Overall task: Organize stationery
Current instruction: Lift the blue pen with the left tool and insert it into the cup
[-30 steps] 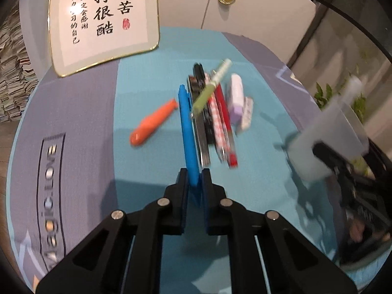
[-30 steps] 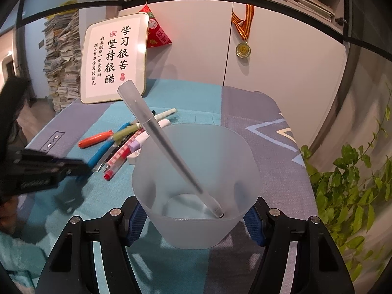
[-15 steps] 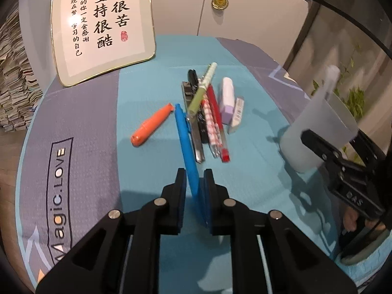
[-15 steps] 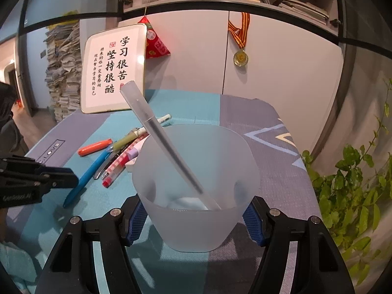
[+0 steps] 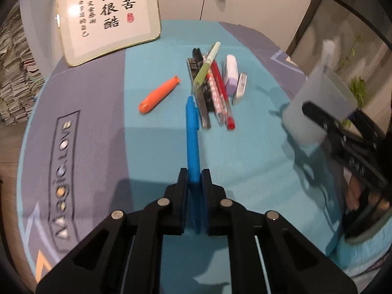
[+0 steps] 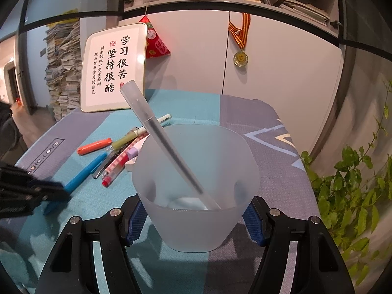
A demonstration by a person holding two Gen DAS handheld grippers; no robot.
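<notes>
Blue pen (image 5: 192, 142) clamped between left fingers (image 5: 182, 183).

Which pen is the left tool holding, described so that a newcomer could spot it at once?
Start at the framed calligraphy board at the back of the teal table mat, then come forward past the cluster of pens. The blue pen sticks out alone from the left tool: the only solid blue one, clear of the cluster.
</notes>
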